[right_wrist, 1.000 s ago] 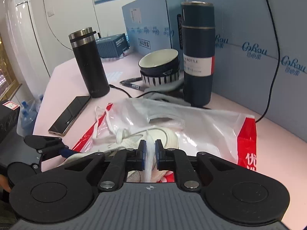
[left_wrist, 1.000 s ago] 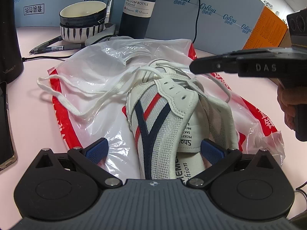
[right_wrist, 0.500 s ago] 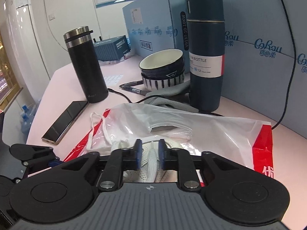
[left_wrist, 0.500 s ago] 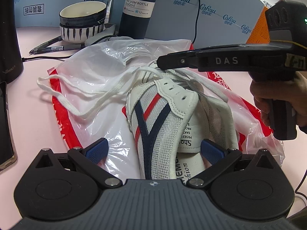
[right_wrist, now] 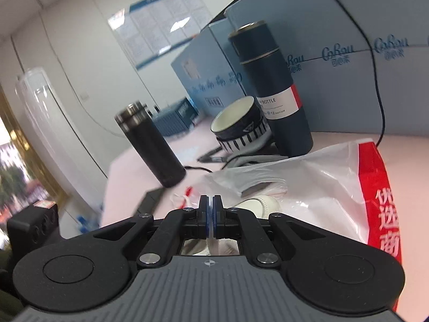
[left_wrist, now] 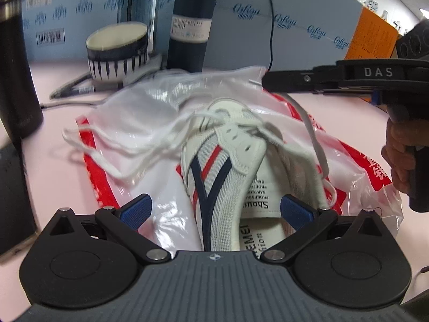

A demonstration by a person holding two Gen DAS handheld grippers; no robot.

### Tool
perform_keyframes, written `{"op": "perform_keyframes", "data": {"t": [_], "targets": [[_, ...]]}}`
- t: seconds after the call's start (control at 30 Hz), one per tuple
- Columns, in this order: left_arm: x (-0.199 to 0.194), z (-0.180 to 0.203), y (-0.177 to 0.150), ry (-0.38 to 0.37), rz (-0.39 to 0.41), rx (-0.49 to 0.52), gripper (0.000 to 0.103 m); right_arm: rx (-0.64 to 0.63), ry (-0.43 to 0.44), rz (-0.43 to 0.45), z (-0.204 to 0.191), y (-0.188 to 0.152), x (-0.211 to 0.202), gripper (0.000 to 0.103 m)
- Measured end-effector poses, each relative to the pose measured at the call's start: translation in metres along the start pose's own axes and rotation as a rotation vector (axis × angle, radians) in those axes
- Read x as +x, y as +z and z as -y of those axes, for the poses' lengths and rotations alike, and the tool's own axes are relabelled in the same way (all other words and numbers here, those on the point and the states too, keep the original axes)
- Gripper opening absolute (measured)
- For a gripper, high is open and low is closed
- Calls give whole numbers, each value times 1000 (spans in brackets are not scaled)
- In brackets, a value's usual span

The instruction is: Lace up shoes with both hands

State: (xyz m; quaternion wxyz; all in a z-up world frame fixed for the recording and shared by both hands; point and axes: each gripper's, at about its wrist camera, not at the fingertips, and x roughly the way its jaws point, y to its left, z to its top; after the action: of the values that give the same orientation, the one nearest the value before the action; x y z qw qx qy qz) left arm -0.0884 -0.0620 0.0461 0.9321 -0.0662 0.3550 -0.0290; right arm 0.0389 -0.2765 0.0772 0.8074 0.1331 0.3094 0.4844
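A white shoe [left_wrist: 225, 177] with navy and red stripes is laid on a red-and-white plastic bag [left_wrist: 150, 112] spread over the pink worktop [left_wrist: 53, 166], directly ahead of the left hand-held gripper [left_wrist: 215, 209]. Its heel end is framed between the two blue pads, which are spread wide apart and touch nothing visibly. Beyond the shoe, stacked striped bowls [left_wrist: 118, 51] are seen, the top one apparently empty, with a dark vacuum bottle [left_wrist: 191, 21] just beside them and a black tumbler [right_wrist: 150, 145] well off to the left; what the closed vessels hold cannot be told. The right hand-held gripper [right_wrist: 210, 214] is held above the toe of the shoe, its pads pressed together on a white lace [left_wrist: 308, 123], which runs down from the tip to the eyelets. Loose lace loops are spilled over the bag, left of the shoe.
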Motion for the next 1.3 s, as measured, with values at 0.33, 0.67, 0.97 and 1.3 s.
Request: {"op": "perform_keyframes", "data": {"t": [0.33,0.67,0.97,1.3], "targets": [[-12,5,18,70,76,35,93,85,47,48,-1,-14,-19,3],[-9,19,43,155,46,418,86,117,87,99,-4,-10,-23,4],[9,30,18,86,18,417,16,161,98,87,7,-20,-15,4],[12,-19,22,-100,27,-45,14,225,126,58,11,-34,3,4]]}}
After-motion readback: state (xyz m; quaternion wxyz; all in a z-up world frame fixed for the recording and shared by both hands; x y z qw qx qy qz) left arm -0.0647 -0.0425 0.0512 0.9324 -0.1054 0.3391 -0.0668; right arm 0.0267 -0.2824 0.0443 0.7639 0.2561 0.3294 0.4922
